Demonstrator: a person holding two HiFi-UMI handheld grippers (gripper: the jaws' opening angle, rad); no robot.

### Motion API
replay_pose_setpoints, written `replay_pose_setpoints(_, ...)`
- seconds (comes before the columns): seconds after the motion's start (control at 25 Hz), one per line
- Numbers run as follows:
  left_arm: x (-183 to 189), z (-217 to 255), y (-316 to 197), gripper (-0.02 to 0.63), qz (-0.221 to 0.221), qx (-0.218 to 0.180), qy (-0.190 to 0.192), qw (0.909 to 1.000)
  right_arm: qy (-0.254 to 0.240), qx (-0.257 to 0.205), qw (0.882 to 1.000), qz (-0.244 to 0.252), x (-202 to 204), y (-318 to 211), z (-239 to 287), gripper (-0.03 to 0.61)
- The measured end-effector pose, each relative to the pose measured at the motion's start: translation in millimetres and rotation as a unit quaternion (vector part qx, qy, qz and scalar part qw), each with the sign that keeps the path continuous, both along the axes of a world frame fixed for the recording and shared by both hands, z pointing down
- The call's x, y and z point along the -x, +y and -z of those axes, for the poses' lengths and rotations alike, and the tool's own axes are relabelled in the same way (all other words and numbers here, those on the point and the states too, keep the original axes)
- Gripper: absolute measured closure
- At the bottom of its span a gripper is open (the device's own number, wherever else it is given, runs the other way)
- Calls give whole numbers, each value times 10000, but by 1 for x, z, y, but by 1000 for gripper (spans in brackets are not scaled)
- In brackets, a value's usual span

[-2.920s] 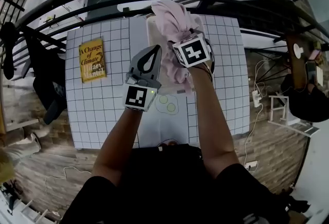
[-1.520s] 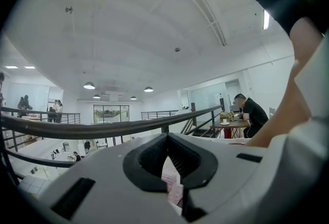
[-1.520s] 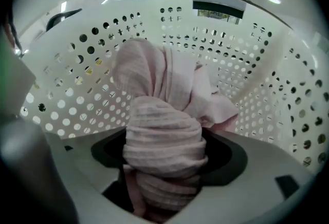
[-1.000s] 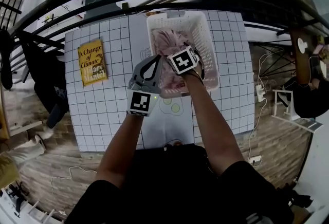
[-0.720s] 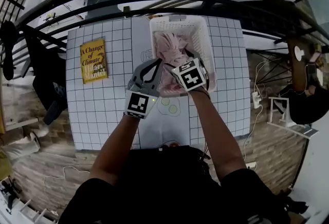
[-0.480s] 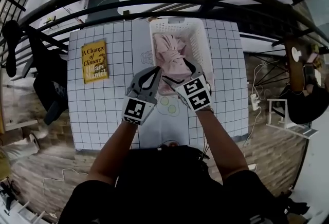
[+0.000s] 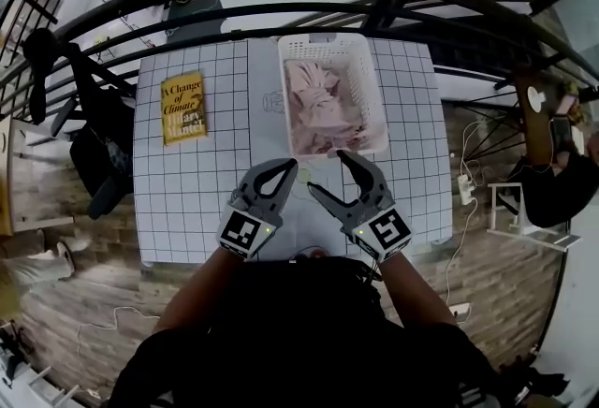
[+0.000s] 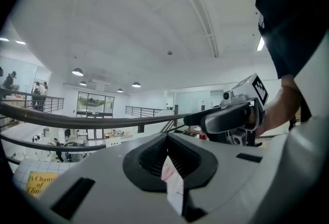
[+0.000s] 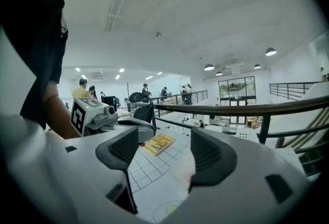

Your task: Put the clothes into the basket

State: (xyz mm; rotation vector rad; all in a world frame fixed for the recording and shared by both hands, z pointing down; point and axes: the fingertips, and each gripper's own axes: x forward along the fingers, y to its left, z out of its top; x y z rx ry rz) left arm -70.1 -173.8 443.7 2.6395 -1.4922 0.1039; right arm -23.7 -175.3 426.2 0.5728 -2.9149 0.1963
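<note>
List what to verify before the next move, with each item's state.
1. The pink clothes lie inside the white basket: ok.
2. No cloth hangs over the basket's near rim: cannot tell.
3. The right gripper holds nothing, jaws apart after just closing partway: ok.
4. The left gripper holds nothing, jaws together: ok.
5. Both grippers are clear of the basket: ok.
6. No clothes lie on the table, only a yellow book: ok.

basket (image 7: 372, 103) white perforated plastic, clothes (image 7: 316, 102) soft pink cloth, table (image 7: 187, 196) matt, book (image 7: 182, 108) cover glossy, floor (image 7: 65, 303) wood.
</note>
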Motion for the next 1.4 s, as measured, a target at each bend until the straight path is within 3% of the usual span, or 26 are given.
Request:
replay_pose_setpoints(0.12,-12,16,23,620,-260,-55,-17,9996,-361,-54,9993,18,-4,18,23,330)
replay_pose_setpoints(0.24,-25,28,39,620,-450,-84,16,9990,-523,-254,9983,-56,-10,30,33,527)
replay_pose_setpoints(0.32,-29,34,43,620,-474,-112,81,9988,-580,-358,9976,-130,-11,35,35,562)
replay_pose_setpoints(0.4,-31,37,45,620,-467,-120,97,9988,-555,-503,9971,-141,-11,37,34,563)
replay_pose_setpoints(1.4,-30,34,43,620,-419,-142,-63,9990,-365,-223,9991,-51,-8,37,16,563)
